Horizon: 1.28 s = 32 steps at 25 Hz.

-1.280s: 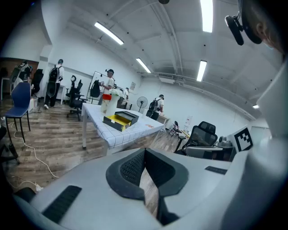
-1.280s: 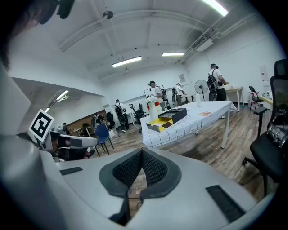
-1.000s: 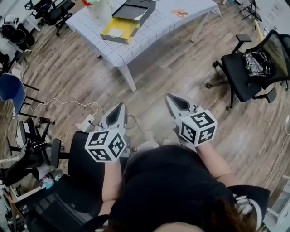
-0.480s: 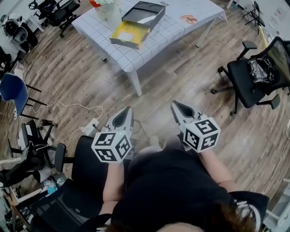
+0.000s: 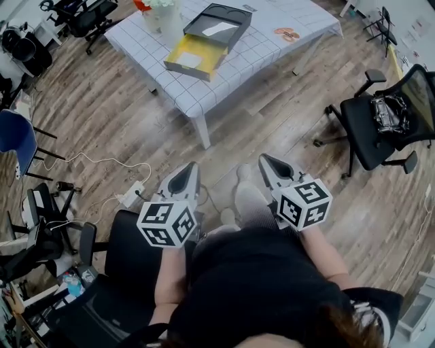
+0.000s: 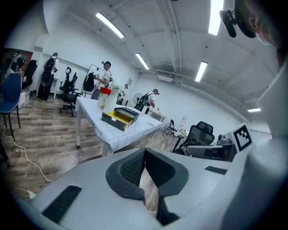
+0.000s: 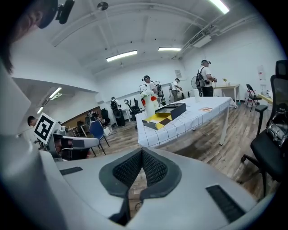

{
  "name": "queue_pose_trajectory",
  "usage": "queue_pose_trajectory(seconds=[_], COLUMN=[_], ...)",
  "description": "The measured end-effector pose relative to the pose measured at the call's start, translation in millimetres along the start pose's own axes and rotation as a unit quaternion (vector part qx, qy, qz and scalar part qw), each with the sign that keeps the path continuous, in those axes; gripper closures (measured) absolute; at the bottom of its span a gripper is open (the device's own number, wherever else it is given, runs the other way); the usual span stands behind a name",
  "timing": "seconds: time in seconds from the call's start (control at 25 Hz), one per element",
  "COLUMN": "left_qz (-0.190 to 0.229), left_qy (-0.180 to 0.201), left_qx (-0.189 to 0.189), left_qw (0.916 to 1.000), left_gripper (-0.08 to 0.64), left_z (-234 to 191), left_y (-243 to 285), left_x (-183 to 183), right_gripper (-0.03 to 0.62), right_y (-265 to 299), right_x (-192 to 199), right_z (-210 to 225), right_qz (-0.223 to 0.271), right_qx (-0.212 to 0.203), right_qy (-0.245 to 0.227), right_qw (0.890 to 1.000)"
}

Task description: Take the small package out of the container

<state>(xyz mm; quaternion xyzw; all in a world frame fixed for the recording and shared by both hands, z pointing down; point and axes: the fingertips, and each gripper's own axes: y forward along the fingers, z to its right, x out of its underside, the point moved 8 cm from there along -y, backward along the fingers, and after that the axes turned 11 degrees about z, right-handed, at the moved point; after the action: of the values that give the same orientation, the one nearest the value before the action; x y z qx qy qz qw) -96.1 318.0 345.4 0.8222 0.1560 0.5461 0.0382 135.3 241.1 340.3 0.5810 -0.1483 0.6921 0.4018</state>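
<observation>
An open box lies on the white checked table [image 5: 204, 95] at the top of the head view: a yellow tray [image 5: 192, 58] holding a pale flat package [image 5: 188, 60], with a dark lid [image 5: 219, 20] beside it. Both grippers hang over the wooden floor, well short of the table. My left gripper [image 5: 192, 166] is shut and empty; its pads meet in the left gripper view, where the box [image 6: 119, 117] sits far ahead. My right gripper [image 5: 263, 158] is shut too, with nothing between its pads. The right gripper view shows the box [image 7: 164, 114] on the distant table.
A black office chair [image 5: 370, 119] stands at the right, a blue chair [image 5: 17, 136] at the left. A power strip and cable [image 5: 129, 197] lie on the floor ahead-left. Another black chair [image 5: 129, 255] is beside me. A pale jar [image 5: 160, 12] stands near the box. People stand beyond the table.
Both grippers have moved forward toward the table, still shut. The table and box have slid lower in the head view.
</observation>
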Motion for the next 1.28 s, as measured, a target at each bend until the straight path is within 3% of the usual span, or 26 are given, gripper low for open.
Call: queue_pose_trajectory(seconds=[0.52,0.72,0.96,1.12,1.28], left_qz=[-0.011,-0.035,-0.046,-0.063,-0.095], left_qy=[0.030,0.081,0.101,0.136,0.180], left_qx=[-0.030,-0.046,-0.056,-0.060,-0.056], left_qw=[0.9990,0.9950,0.9922,0.9870,0.9774], left_gripper=[0.534,0.533,0.532,0.531,0.425], left_z=[-22.5,-23.3,-28.5,-36.8,-45.2], left_y=[98.6,139.7,182.6,202.7,220.8], left_x=[-39.2,-58.7,-67.4,-72.6,-79.1], right_gripper=[0.577,0.577,0.577,0.577,0.577], right_y=[107.1,143.8,177.4,193.6,207.0], right_x=[-42.2,-66.3,-74.1,-74.2,-73.1], right_z=[54.4,81.0,107.8,114.7,119.2], right_qz=[-0.022,-0.024,-0.030,-0.035,-0.044], right_qx=[-0.070,-0.093,-0.124,-0.137,-0.142], right_qy=[-0.014,-0.008,-0.004,-0.004,-0.001], right_qw=[0.997,0.995,0.992,0.990,0.989])
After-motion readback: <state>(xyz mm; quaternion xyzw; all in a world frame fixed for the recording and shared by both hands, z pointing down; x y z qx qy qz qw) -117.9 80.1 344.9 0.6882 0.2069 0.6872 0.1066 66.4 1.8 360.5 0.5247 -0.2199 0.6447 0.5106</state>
